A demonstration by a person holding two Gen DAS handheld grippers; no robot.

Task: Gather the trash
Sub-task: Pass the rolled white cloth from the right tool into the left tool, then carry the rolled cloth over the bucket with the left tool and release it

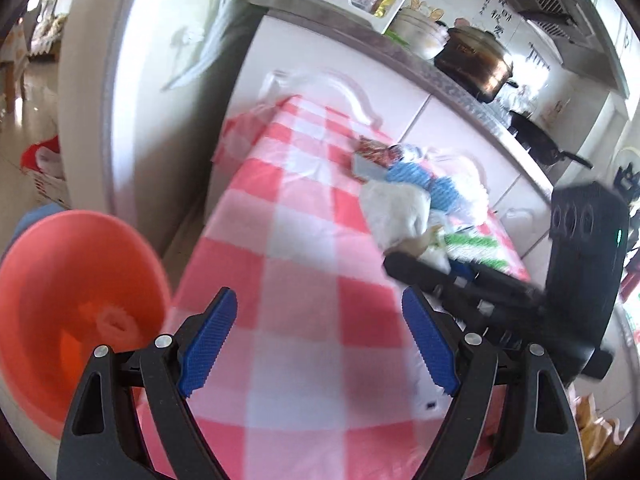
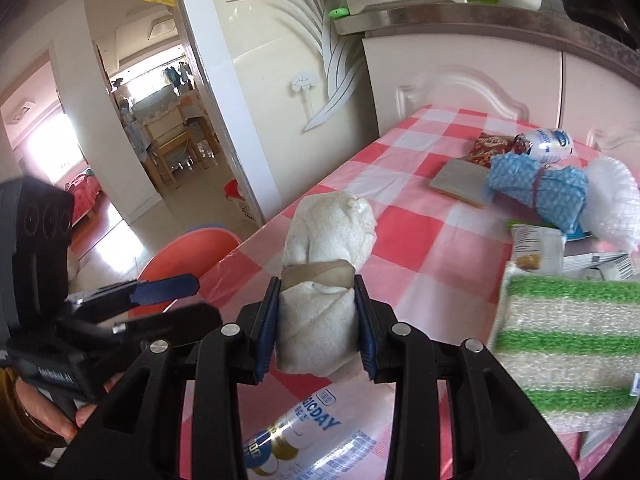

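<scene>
I had the right gripper (image 2: 316, 328) with its jaws clamped on a taped white paper wad (image 2: 320, 276), held above the checkered bench (image 1: 304, 272). My left gripper (image 1: 320, 336) had its jaws spread wide and empty beside the orange basin (image 1: 68, 300). I judged collection barely begun: a blue bundle (image 2: 536, 188), a can (image 2: 548, 144) and wrappers remained.

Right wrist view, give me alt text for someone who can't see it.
The right tongs are shut on a white wadded bundle banded with brown tape, held above a pink-and-white checked tablecloth. More trash lies to the right, and an orange bin sits beyond the table's left edge.
</scene>
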